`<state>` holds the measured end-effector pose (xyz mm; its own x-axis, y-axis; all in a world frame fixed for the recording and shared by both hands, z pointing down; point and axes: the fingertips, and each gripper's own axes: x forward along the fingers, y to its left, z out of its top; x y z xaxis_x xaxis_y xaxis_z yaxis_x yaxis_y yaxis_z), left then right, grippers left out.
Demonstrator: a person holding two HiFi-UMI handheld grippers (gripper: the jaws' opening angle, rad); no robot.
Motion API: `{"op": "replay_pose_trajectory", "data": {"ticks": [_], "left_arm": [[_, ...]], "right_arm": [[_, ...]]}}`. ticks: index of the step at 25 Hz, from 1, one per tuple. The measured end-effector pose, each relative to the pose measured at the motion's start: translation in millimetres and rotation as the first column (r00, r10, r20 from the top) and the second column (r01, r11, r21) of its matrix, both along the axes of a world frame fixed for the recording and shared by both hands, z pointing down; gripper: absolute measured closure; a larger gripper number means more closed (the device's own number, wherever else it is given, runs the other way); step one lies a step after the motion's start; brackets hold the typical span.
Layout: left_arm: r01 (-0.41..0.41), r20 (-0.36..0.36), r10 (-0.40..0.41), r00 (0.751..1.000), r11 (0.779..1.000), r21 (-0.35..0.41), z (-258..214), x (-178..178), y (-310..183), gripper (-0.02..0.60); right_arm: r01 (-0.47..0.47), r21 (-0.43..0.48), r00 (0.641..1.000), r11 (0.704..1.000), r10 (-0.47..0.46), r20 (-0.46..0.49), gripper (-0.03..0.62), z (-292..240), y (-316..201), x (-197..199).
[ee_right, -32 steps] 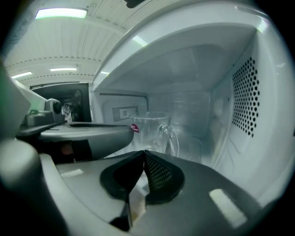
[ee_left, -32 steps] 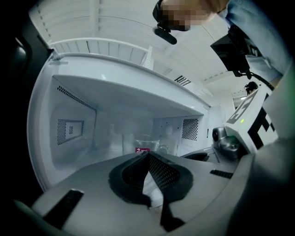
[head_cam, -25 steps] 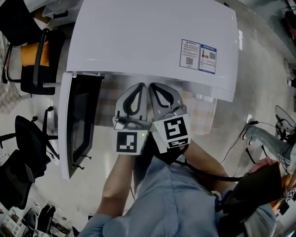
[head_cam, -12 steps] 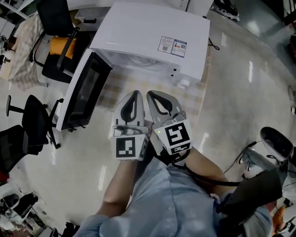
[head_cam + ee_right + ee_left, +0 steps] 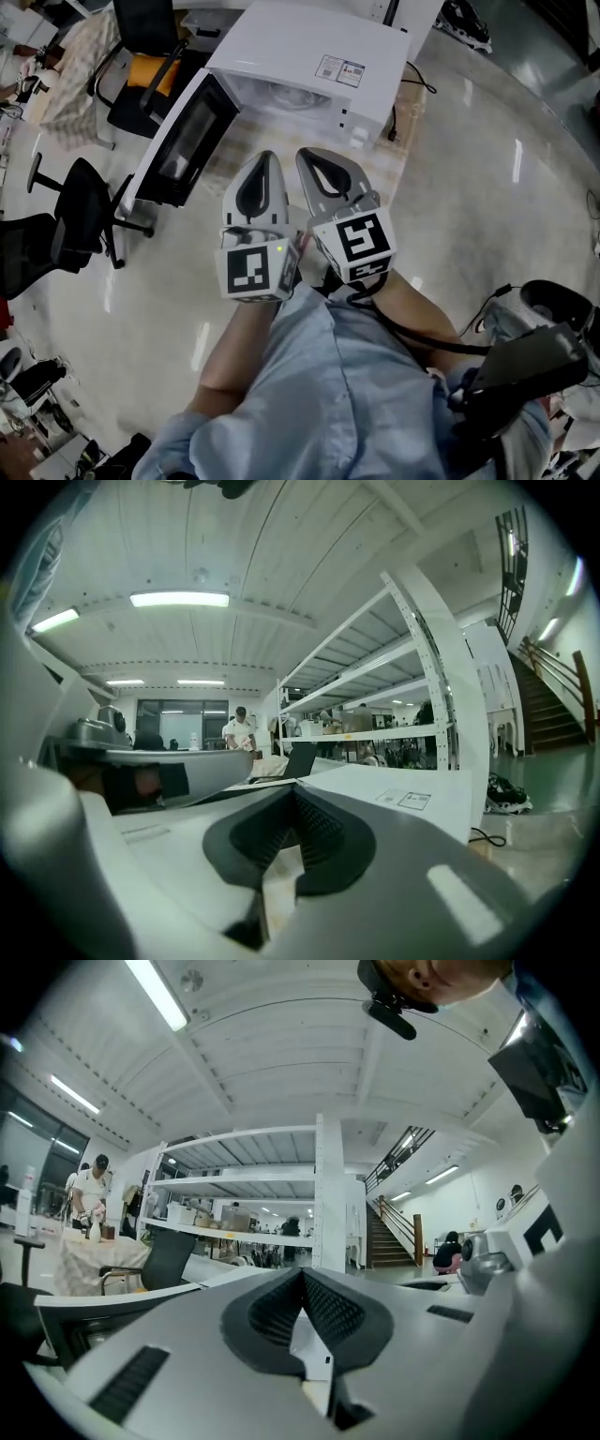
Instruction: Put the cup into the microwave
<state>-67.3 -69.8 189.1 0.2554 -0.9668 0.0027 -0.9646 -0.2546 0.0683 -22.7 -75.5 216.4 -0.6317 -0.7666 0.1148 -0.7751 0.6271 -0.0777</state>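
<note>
Grey jaws on the left gripper (image 5: 264,167) and right gripper (image 5: 309,164) are both pressed together on nothing, side by side. The microwave (image 5: 309,42) sits at twelve o'clock, its door (image 5: 183,141) swung out toward ten. The cup shows in no view. A careless reach could likely clip the door's edge. Bare floor (image 5: 487,187) lies open at three.

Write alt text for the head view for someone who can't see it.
Seen from above, the left gripper and right gripper are held side by side, both shut and empty, in front of a white microwave whose door stands open. The person's light blue shirt fills the bottom; black office chairs stand at left.
</note>
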Motion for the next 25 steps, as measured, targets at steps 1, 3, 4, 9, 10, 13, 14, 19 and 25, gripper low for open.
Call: {"op": "replay_pose_trajectory", "data": {"ticks": [1,3,4,9,10,13,14,19,25], "left_arm": [[0.011,0.0,-0.011,1.0,1.0,0.01,-4.2,-1.9,3.3,0.574],[0.026,0.003,-0.027,1.0,0.999,0.021,-11.1,-5.2,10.3,0.574],[0.032,0.007,-0.032,0.999,0.999,0.021,-12.9,-6.0,13.8,0.574],[0.038,0.008,-0.038,0.999,0.999,0.024,-13.0,-3.0,27.6,0.574],[0.04,0.006,-0.04,0.999,0.999,0.025,-13.8,-3.1,29.0,0.574],[0.05,0.008,-0.051,0.999,0.998,0.037,-18.9,-6.9,31.1,0.574],[0.055,0.01,-0.055,0.998,0.998,0.039,-20.5,-8.6,31.8,0.574],[0.061,-0.002,-0.061,0.998,0.997,0.045,-24.2,-12.5,32.1,0.574],[0.067,-0.01,-0.067,0.998,0.997,0.029,-22.4,-18.5,32.0,0.574]], "right_arm": [[-0.004,0.008,1.0,1.0,0.004,0.003,0.592,-2.7,1.8,1.5],[-0.012,0.01,1.0,1.0,0.012,0.001,0.592,-2.8,5.8,5.1],[-0.015,0.009,1.0,1.0,0.015,-0.003,0.592,-1.2,7.3,6.8],[-0.007,0.015,1.0,1.0,0.007,-0.006,0.594,-0.8,11.7,8.5],[-0.006,0.022,1.0,1.0,0.006,-0.007,0.593,-3.3,12.5,8.6],[-0.001,0.052,1.0,0.999,0.001,-0.002,0.592,-14.4,15.4,5.9],[0.001,0.06,1.0,0.998,-0.001,-0.002,0.594,-17.1,16.7,4.6],[0.004,0.071,1.0,0.997,-0.004,-0.001,0.593,-20.4,18.0,2.2],[0.0,0.071,1.0,0.997,0.0,-0.002,0.592,-22.4,17.3,0.9]]}}
